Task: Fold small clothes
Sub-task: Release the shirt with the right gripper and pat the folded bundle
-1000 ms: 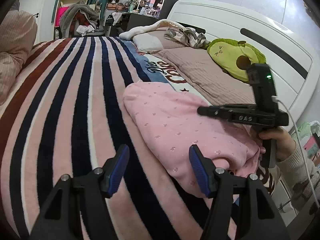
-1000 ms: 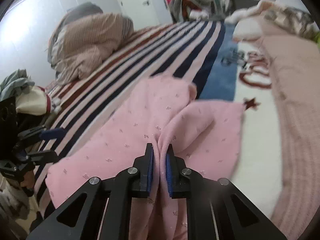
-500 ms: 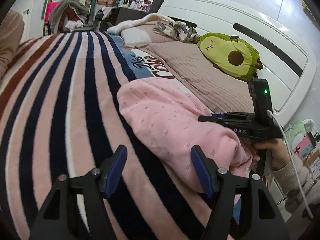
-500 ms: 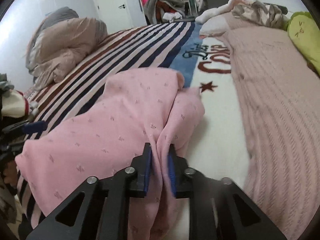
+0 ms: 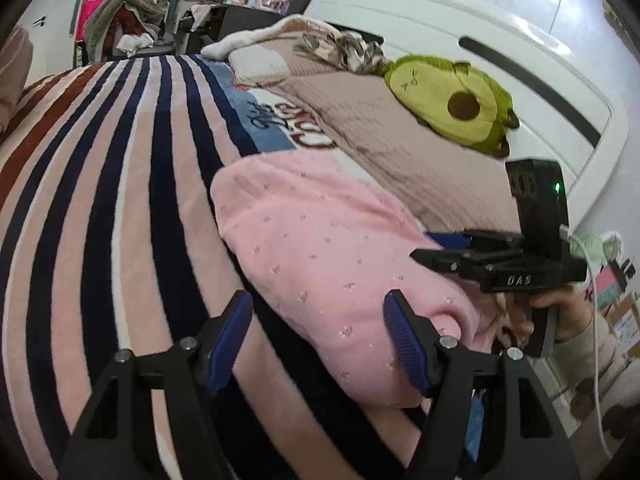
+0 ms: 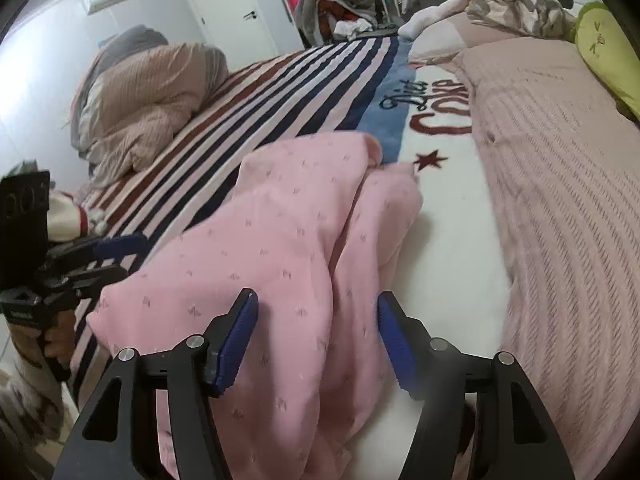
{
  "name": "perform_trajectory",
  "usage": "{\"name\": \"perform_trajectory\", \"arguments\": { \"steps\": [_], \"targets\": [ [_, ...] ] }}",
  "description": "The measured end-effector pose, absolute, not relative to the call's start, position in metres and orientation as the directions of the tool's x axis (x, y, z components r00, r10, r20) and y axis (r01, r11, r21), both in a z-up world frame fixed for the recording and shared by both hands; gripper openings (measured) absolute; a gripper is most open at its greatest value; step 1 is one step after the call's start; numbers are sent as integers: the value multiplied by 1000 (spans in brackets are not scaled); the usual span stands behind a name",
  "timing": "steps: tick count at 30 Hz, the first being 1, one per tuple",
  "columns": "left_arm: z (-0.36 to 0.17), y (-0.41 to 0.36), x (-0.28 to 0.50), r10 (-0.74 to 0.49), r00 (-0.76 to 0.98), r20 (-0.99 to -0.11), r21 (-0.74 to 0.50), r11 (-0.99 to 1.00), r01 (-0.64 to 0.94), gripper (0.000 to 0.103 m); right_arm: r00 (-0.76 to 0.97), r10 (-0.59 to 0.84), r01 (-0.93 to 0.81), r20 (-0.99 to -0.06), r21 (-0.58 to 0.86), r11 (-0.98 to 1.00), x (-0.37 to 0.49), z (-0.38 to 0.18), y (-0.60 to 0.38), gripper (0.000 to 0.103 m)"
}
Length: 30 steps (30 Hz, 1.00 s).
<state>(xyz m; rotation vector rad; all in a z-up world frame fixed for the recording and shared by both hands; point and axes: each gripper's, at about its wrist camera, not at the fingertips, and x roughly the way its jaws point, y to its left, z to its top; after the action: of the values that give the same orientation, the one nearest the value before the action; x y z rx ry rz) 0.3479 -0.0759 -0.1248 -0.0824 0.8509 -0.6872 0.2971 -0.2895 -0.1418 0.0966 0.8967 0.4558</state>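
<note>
The left claw point(image 5: 318, 330) is open and holds nothing; its right finger rests against or just over the near left edge of the pink garment point(image 5: 320, 248), while its left finger stands over the striped blanket point(image 5: 120, 184). The garment lies ahead and to the right of this claw, on the bed, with its long axis running away from both claws toward the far end of the blanket. The right claw point(image 6: 318, 338) is also open, its fingers straddling a raised lengthwise fold in the garment's near end without pinching it. In the right wrist view the garment extends forward and to the left of the claw, a narrower layer bunched along its right side. Judged from this, the right claw is nearer the cloth's middle, the left claw nearer its left hem.
</note>
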Motion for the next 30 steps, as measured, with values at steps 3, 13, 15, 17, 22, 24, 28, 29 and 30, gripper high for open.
{"name": "perform_trajectory", "arguments": {
  "steps": [3, 13, 15, 17, 22, 24, 28, 29, 30],
  "targets": [
    [-128, -76, 344, -566, 457, -686, -303, 794, 527, 65, 529, 424, -334, -735, 279, 900, 294, -146, -290, 60],
    [-136, -75, 341, -525, 458, -718, -260, 812, 523, 65, 516, 424, -330, -744, 284, 900, 290, -144, -286, 61],
    [-136, -71, 342, -522, 453, -722, -268, 815, 513, 65, 514, 419, -330, -749, 279, 902, 289, -143, -286, 61],
    [-130, -63, 344, -542, 460, -703, -299, 812, 501, 65, 517, 415, -323, -749, 279, 904, 288, -140, -287, 62],
    [-119, -44, 368, -639, 455, -620, -468, 767, 440, 69, 538, 401, -301, -741, 276, 913, 292, -135, -296, 74],
    [-123, -48, 378, -647, 435, -627, -483, 760, 434, 69, 527, 389, -300, -756, 263, 917, 296, -138, -295, 75],
    [-149, -66, 395, -688, 339, -641, -558, 722, 410, 69, 466, 417, -308, -780, 299, 903, 305, -155, -292, 79],
    [-156, -71, 398, -692, 319, -647, -565, 717, 408, 69, 444, 442, -314, -779, 326, 891, 307, -161, -291, 80],
    [-161, -75, 400, -699, 305, -647, -575, 710, 407, 69, 434, 455, -315, -778, 342, 885, 309, -164, -291, 82]
  ]
}}
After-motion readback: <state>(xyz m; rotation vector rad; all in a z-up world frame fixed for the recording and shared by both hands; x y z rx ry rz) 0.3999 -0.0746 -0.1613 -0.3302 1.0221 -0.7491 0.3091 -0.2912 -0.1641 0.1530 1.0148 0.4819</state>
